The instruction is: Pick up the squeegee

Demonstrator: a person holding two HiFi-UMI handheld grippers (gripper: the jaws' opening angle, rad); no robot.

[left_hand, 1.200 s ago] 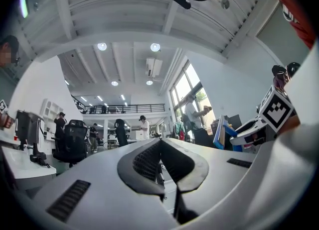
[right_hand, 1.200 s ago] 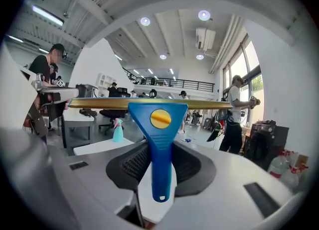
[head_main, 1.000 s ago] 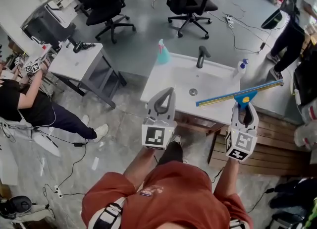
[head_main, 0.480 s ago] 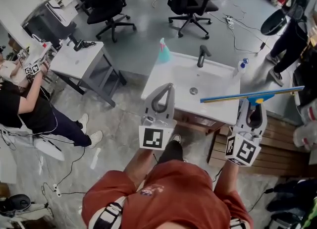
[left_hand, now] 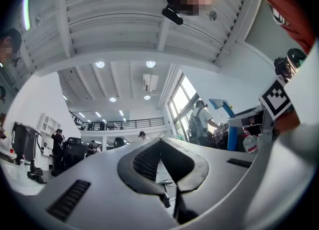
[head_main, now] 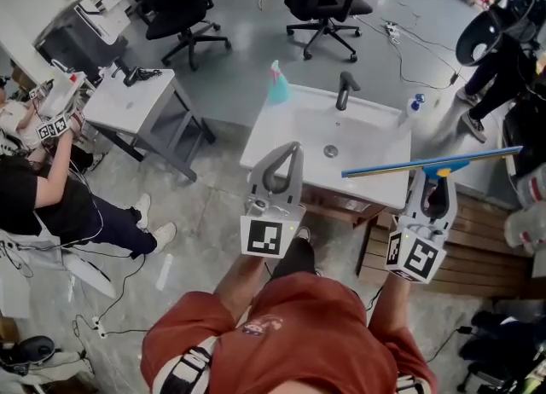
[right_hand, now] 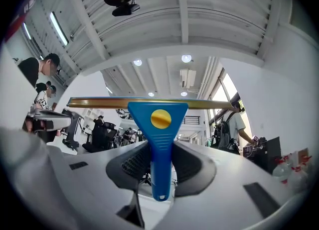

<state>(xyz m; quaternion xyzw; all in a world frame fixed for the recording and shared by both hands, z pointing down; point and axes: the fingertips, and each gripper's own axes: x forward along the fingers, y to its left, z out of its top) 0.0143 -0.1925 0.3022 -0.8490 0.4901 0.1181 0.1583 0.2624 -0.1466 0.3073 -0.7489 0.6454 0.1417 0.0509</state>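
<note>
Grasping squeegee [head_main: 401,165] by blue handle with right gripper [head_main: 436,184], fingers pressed on both sides. Holding blade level, crosswise, above front right corner of sink [head_main: 256,150]. Carrying left gripper [head_main: 291,152] alongside, fingers clenched together, empty.

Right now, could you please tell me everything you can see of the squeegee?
The squeegee has a blue plastic-looking handle with a round yellow button, flaring into a long, thin gold-and-blue blade bar. It is held in the air, bar about level, handle clamped in the right gripper; nothing else touches it.
</note>
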